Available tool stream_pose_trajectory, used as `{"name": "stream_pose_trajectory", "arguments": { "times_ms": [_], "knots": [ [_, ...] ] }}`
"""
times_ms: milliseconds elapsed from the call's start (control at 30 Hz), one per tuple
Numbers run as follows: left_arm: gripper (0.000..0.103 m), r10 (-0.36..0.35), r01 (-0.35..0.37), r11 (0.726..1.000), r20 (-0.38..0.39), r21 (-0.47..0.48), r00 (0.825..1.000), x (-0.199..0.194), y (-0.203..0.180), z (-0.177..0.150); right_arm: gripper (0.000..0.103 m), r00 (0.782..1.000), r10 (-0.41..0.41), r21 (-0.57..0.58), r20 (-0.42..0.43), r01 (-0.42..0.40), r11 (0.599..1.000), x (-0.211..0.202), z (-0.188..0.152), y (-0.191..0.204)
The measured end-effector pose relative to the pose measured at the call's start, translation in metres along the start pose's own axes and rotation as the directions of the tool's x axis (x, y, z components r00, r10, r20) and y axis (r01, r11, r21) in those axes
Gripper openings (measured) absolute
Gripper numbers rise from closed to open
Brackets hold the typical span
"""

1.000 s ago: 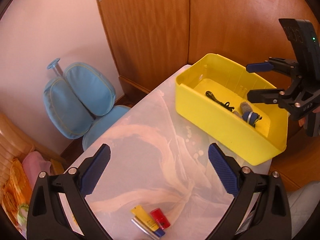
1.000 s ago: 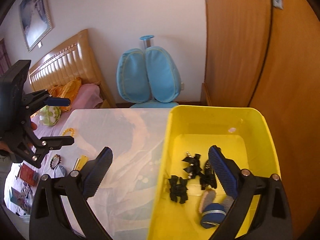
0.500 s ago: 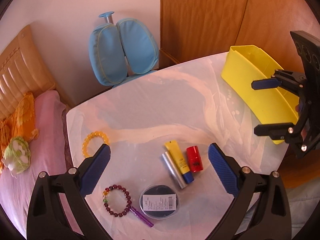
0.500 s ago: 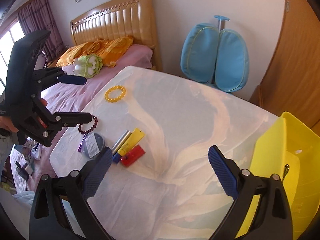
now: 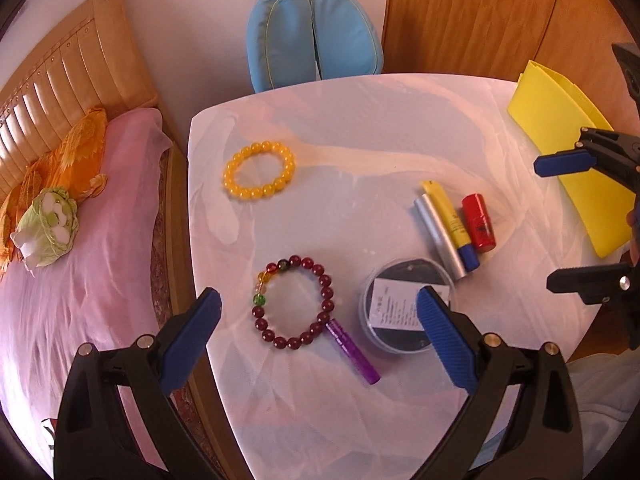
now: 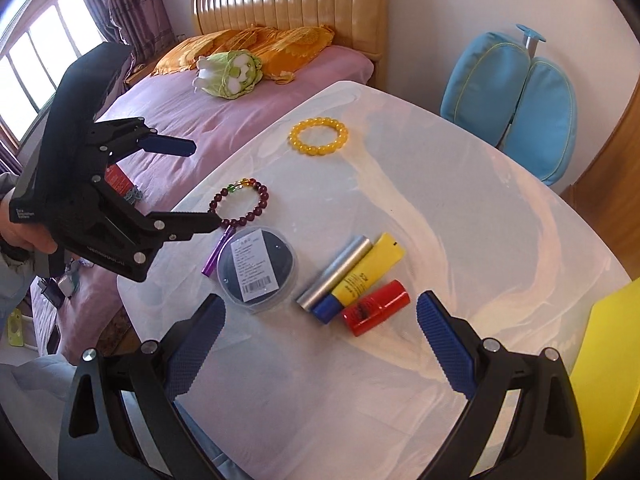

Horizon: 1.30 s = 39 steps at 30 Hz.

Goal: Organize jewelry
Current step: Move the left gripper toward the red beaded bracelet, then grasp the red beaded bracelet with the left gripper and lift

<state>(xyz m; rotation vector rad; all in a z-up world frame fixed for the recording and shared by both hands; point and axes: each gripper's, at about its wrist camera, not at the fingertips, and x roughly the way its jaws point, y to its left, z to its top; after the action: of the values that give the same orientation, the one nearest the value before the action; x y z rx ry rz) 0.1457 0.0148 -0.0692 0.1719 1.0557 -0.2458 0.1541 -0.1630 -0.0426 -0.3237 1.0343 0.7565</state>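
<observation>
Left gripper (image 5: 318, 334) above white table (image 5: 360, 128) beside pink bed (image 5: 100, 208)

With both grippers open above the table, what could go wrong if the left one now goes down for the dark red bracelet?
The purple tube touches the dark red bead bracelet, so the open left gripper might catch or push it too. The round lidded container lies close beside them and could be knocked. The bracelet also sits near the table edge facing the bed, so a sliding bead loop might drop off.
</observation>
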Motion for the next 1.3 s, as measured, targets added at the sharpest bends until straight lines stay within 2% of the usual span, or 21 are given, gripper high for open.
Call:
{"name": "stream_pose_trajectory", "arguments": {
  "times_ms": [200,333,400,467,500,600,633,667,733,900,967,1033,1167,1300],
  "knots": [
    [0.096,-0.025,0.025,1.0,-0.024,-0.011,0.999,0.017,0.017,-0.012,0.097,1.0,0.009,-0.04,-0.01,-0.009,0.999,0.016,0.01,0.024],
    [0.096,-0.017,0.018,1.0,-0.024,0.007,1.0,0.023,0.028,-0.011,0.097,1.0,0.014,-0.064,-0.007,-0.015,0.998,0.022,0.018,0.036],
    [0.089,-0.008,0.008,1.0,-0.024,0.019,1.0,0.027,0.033,-0.009,0.097,1.0,0.012,-0.071,-0.005,-0.012,0.997,0.026,0.023,0.041],
    [0.07,-0.01,0.011,0.999,-0.031,0.032,0.999,0.032,0.036,-0.008,0.097,1.0,0.01,-0.079,-0.002,-0.01,0.997,0.029,0.027,0.045],
    [0.067,-0.022,0.024,0.999,-0.047,0.037,0.999,0.036,0.038,-0.007,0.097,1.0,0.009,-0.081,-0.001,-0.009,0.997,0.03,0.029,0.047],
    [0.065,0.002,0.003,0.997,-0.061,0.075,0.998,0.045,0.039,-0.008,0.097,1.0,0.011,-0.077,0.001,-0.011,0.997,0.032,0.033,0.05],
    [0.061,0.006,0.0,0.996,-0.061,0.087,0.998,0.046,0.039,-0.009,0.097,1.0,0.011,-0.076,0.001,-0.01,0.997,0.033,0.033,0.051],
    [0.05,0.002,0.004,0.996,-0.062,0.093,0.998,0.048,0.04,-0.01,0.097,1.0,0.008,-0.075,0.0,-0.008,0.997,0.034,0.034,0.052],
    [0.039,-0.01,0.017,0.995,-0.065,0.102,0.998,0.05,0.041,-0.011,0.097,1.0,0.002,-0.069,-0.002,-0.003,0.998,0.035,0.035,0.052],
    [0.038,-0.055,0.061,0.995,-0.067,0.084,0.996,0.052,0.051,-0.013,0.097,1.0,-0.006,-0.049,0.0,0.006,0.999,0.033,0.036,0.05],
    [0.021,-0.069,0.074,0.992,-0.059,0.099,0.996,0.05,0.049,-0.014,0.097,1.0,-0.009,-0.046,-0.001,0.009,0.999,0.033,0.036,0.05],
    [0.01,-0.075,0.081,0.992,-0.06,0.099,0.995,0.051,0.048,-0.015,0.097,1.0,-0.012,-0.044,-0.003,0.012,0.999,0.032,0.034,0.05],
    [0.01,-0.089,0.094,0.991,-0.058,0.091,0.994,0.048,0.047,-0.015,0.097,1.0,-0.013,-0.03,-0.006,0.013,0.999,0.032,0.031,0.047],
    [0.01,-0.109,0.109,0.989,-0.002,0.098,0.994,0.027,0.04,-0.007,0.097,1.0,-0.016,-0.022,0.003,0.016,1.0,0.026,0.028,0.046]
  ]
}}
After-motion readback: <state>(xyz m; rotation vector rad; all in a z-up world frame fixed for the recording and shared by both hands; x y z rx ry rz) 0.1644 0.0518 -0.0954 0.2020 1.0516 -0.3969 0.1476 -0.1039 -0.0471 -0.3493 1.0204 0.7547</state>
